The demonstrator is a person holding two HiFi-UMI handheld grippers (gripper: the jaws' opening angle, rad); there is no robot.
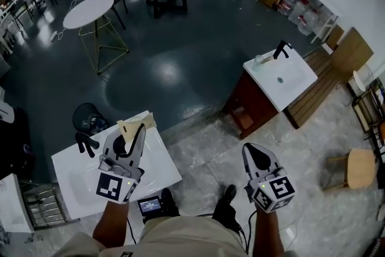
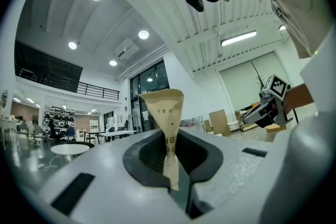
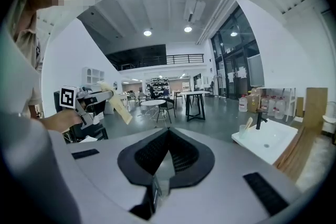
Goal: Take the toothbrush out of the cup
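One relation governs the coming move: the toothbrush (image 2: 164, 110), judged to be the flat tan paper-sleeved item with partly readable print, lies inside the left gripper (image 1: 137, 132), not ahead of it.

1. Left jaws: clenched on the sleeve near its lower end. The rest projects forward past the jaw tips and flares wider at the far end.
2. Long axis: it follows the line along which the left jaws point, close to level. In the right gripper view the sleeve slants away from that gripper at an angle.
3. Position: in the head view the sleeve hangs above the white desk (image 1: 162, 168) with its basin, near the black faucet (image 1: 85, 142), and touches neither.
4. Right gripper (image 1: 252, 152): jaws pressed together with nothing between them. It is well apart from the sleeve, so the left hand is the working hand.
5. Cup: none can be made out under the left jaws. A cup (image 3: 242, 129) holding a similar tan stick stands on the far sink (image 3: 273, 141), well apart from both grippers.

Judgement: extraction appears complete. Any further travel only needs the sleeve kept clear of the faucet.
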